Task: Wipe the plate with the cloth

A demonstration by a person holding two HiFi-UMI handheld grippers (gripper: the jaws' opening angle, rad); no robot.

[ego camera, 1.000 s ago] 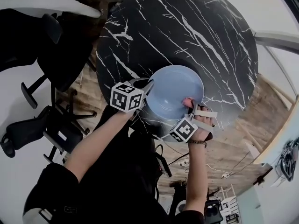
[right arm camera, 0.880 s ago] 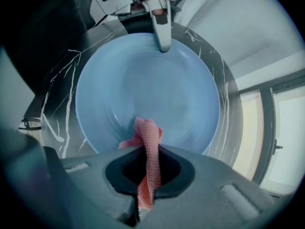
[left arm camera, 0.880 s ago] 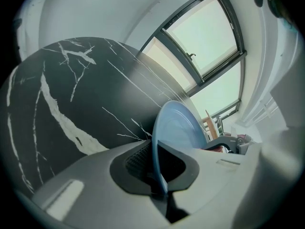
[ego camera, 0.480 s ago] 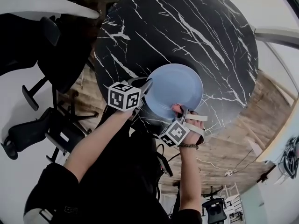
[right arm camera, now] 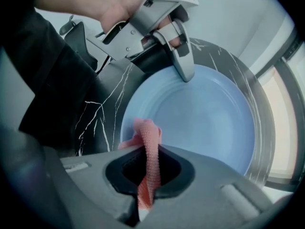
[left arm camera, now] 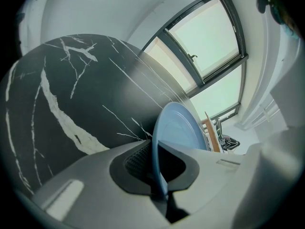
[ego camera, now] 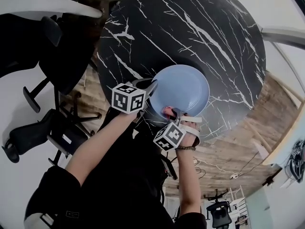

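A light blue plate (ego camera: 186, 87) lies near the front edge of the round black marble table (ego camera: 190, 27). My left gripper (ego camera: 151, 87) is shut on the plate's left rim; in the left gripper view the plate (left arm camera: 178, 128) runs edge-on between the jaws of that gripper (left arm camera: 159, 175). My right gripper (ego camera: 171, 113) points down over the plate's near rim, shut on a pink cloth (ego camera: 167, 111). In the right gripper view the cloth (right arm camera: 147, 142) hangs from this gripper (right arm camera: 151, 175) onto the plate (right arm camera: 205, 113), with the left gripper's fingers (right arm camera: 183, 61) on the far rim.
Black office chairs (ego camera: 33, 132) stand on the floor to the left of the table. Wooden flooring (ego camera: 238, 147) shows at the right. A window (left arm camera: 209, 37) lies beyond the table in the left gripper view.
My right gripper has slid left along the plate's near rim with the cloth in it. The left gripper and the plate have stayed put.
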